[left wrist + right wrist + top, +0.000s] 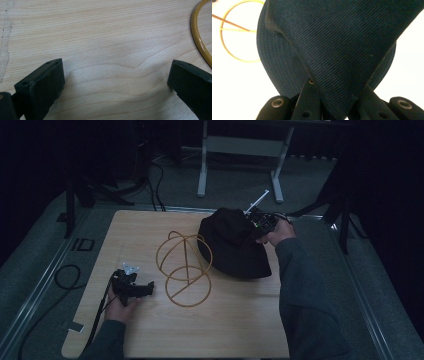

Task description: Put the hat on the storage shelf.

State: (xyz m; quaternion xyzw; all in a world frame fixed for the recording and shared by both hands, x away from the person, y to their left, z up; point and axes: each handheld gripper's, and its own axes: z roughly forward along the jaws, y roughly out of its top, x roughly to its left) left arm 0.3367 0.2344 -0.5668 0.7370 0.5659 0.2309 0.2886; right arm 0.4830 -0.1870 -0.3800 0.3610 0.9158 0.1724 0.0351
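A: While the right tool (pixel 260 226) pinches the black hat (pixel 232 245) at its far right side, where does the wire stand (pixel 184 269) lie from it?

B: To the left of the hat and a little nearer the person, toward the middle of the counter (pixel 150 330). In the right gripper view the jaws are pressed together on a fold of the hat's (pixel 342 45) dark cloth, and the yellow stand (pixel 234 32) shows beyond the brim, up and to the left.

A: And the hat itself?

B: It sits at the far right of the counter, its brim just beside the stand's dome of hoops, perhaps touching; I cannot tell which.

A: The left tool (pixel 131 287)?

B: It rests low on the counter, left of the stand's round base. Its own view has the jaws spread wide over bare wood (pixel 105 50), holding nothing, with the yellow ring (pixel 198 37) at the right edge.

A: So the right hand carries?

B: I'd judge so: a lift and a leftward move over the dome, while the nearer left tool could steady the base.
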